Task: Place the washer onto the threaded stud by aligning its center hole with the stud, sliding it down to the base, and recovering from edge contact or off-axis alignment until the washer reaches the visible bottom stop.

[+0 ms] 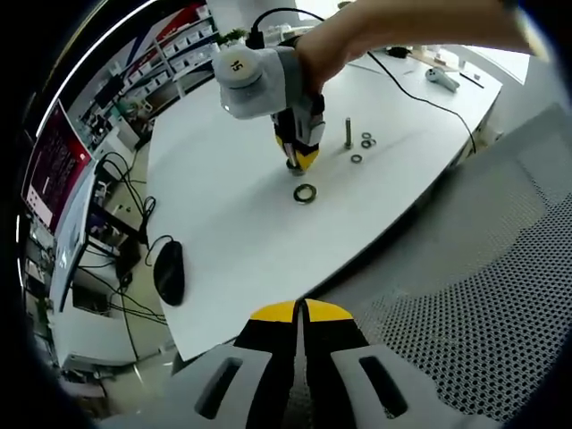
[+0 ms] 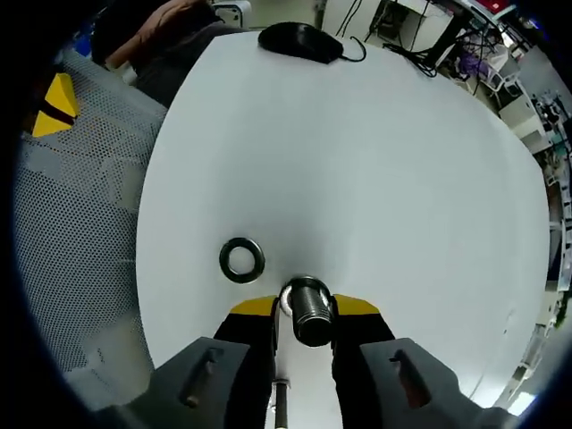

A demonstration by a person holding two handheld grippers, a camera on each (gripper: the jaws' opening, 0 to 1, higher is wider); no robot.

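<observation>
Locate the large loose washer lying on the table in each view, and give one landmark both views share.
Left gripper view: the large washer lies flat on the white table, just below the right tool.
Right gripper view: it lies up-left of that tool's tips.
Shared landmark: the black mouse at the table's edge.

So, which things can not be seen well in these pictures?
- Left gripper view: the small washers beside the upright bolt are too small to count surely.
- Left gripper view: the right tool's tips hide what they grip.
- Right gripper view: the threaded stud's lower end is cut off between the tool's fingers.
</observation>
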